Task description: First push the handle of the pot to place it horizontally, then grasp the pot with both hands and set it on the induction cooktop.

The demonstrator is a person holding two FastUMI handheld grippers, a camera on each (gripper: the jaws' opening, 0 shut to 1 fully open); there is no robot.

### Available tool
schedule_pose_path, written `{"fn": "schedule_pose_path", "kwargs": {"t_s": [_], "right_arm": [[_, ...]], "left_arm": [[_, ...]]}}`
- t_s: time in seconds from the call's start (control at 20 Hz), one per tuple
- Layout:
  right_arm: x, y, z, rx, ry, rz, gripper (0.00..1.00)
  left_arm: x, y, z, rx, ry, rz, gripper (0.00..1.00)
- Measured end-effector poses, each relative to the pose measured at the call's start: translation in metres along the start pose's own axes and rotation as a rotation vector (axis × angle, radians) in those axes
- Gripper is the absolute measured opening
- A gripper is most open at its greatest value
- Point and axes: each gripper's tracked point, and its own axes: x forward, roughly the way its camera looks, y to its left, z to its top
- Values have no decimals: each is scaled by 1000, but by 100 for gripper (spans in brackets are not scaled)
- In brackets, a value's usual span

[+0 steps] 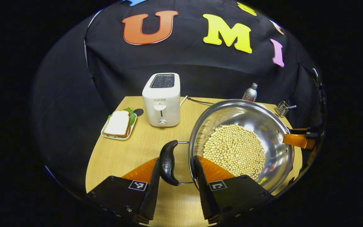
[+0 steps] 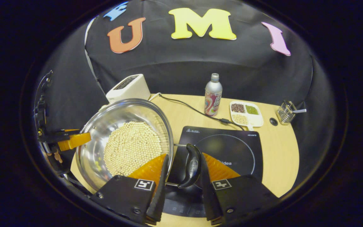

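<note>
Carrying the pot [image 2: 128, 138] level is the job now. It hangs tilted above the table's [image 1: 131, 151] middle, its right edge just over the cooktop's [image 2: 228, 151] left side, beans [image 1: 233, 149] heaped inside. The left gripper [image 1: 176, 164] straddles one black handle [image 1: 168, 162]; its outer finger touches, its inner finger sits at the pot rim, so a full clamp I cannot confirm. The right gripper [image 2: 184, 167] brackets the other handle [image 2: 192, 165] alike, grip equally unsure. Judgement: keep both ends at one height, travel toward the table's right edge, centre over the ring, lower flat. Uneven hands would likely slide beans.
</note>
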Motion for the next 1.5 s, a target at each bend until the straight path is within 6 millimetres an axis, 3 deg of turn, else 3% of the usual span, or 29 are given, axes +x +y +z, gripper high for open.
{"fn": "schedule_pose_path", "kwargs": {"t_s": [0.1, 0.15, 0.2, 0.45, 0.65, 0.85, 0.9, 0.95, 1.1, 1.25, 1.3, 1.35, 1.5], "right_arm": [[-20, -7, 11, -8, -21, -1, 51], [-30, -11, 17, -17, -34, 1, 51], [-40, -17, 22, -18, -46, 2, 53], [-75, -54, 39, -30, -90, -10, 53], [-86, -96, 39, -18, -106, -32, 51], [-85, -140, 32, 17, -90, -49, 51], [-84, -151, 32, 33, -91, -56, 51], [-83, -161, 31, 50, -89, -62, 51], [-76, -186, 25, 76, -78, -83, 51], [-62, -205, 17, 96, -52, -92, 53], [-56, -211, 14, 105, -43, -92, 53], [-52, -214, 11, 112, -33, -90, 51], [-35, -225, 0, 150, -5, -80, 53]], "left_arm": [[-2, -1, 5, 0, -21, -6, 55], [-6, -2, 9, 0, -33, -9, 46], [-9, -2, 11, 0, -45, -15, 55], [0, 0, 6, 2, -70, -52, 55], [0, 2, 9, 21, -75, -68, 55], [8, -8, 12, 51, -54, -83, 55], [9, -9, 10, 57, -48, -90, 65], [9, -10, 10, 64, -43, -96, 55], [13, -12, 10, 84, -16, -105, 55], [14, -14, 10, 89, 11, -107, 55], [12, -13, 11, 91, 20, -107, 46], [13, -14, 10, 93, 30, -107, 55], [15, -20, 7, 98, 51, -99, 56]]}}
